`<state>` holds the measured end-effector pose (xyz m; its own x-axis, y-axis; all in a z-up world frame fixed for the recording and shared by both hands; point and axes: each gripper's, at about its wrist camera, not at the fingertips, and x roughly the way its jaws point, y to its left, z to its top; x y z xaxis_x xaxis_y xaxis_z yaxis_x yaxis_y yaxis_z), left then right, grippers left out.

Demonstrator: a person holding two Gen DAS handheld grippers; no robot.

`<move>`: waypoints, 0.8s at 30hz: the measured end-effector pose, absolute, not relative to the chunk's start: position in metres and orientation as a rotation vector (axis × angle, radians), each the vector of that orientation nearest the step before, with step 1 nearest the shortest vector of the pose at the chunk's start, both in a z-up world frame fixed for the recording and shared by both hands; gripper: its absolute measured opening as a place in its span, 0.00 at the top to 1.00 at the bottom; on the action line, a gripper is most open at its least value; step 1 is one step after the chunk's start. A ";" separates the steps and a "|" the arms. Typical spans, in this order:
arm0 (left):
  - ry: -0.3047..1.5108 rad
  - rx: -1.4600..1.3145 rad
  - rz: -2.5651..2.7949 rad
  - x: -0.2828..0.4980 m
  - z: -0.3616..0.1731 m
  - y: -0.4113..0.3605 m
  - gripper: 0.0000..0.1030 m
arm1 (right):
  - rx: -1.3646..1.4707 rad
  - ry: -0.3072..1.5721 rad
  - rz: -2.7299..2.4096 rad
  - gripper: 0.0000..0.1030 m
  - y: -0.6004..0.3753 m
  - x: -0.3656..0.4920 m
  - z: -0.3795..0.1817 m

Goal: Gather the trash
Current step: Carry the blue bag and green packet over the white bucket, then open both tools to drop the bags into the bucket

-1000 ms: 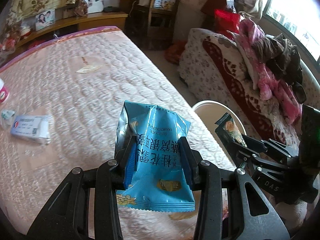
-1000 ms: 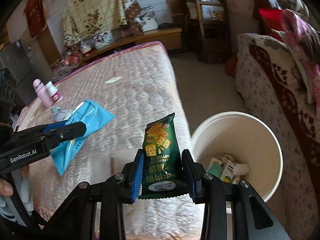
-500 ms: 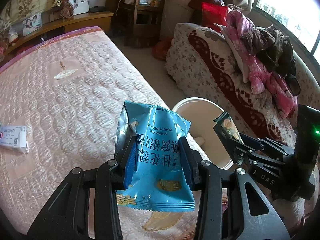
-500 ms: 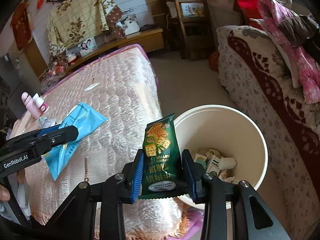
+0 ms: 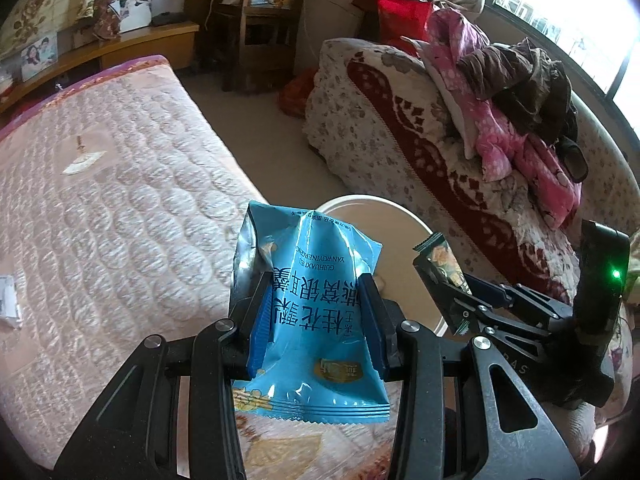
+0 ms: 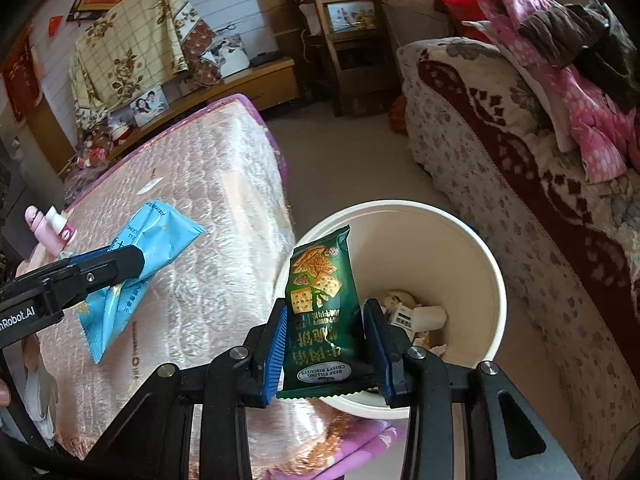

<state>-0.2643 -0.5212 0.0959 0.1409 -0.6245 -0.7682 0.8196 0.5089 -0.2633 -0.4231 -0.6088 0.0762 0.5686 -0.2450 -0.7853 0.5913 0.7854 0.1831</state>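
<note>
The pink quilted bed [image 5: 120, 208] lies to your left, and the cream bin [image 6: 460, 248] stands on the floor just beside its edge, with scraps inside. Your left gripper [image 5: 316, 320] is clamped on the blue snack bag [image 5: 308, 312], held over the bed's edge. Your right gripper [image 6: 326, 344] is clamped on the green biscuit packet [image 6: 320, 304], over the bin's near rim.

Daylight is pouring in from the window [image 5: 568, 20] at upper right, blowing out to white. Glare is shining off the blue wrapper [image 5: 308, 312] and the quilted bed [image 5: 120, 208]. Fisheye bending and dark vignetting are crowding the corners. Focus is holding sharp; far shelves are sitting dim.
</note>
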 end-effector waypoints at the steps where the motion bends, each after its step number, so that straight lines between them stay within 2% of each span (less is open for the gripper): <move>1: 0.974 0.243 -1.063 -0.265 0.094 -0.526 0.63 | 0.464 0.830 -0.514 0.65 -0.611 -0.424 0.075; 24: 1.010 0.257 -1.111 -0.275 0.072 -0.570 0.63 | 0.532 0.842 -0.588 0.65 -0.648 -0.445 0.052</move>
<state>-0.2750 -0.5701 0.0722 0.0748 -0.6219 -0.7795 0.8354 0.4660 -0.2916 -0.4452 -0.6480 0.0522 0.5288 -0.2654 -0.8062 0.6657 0.7189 0.2000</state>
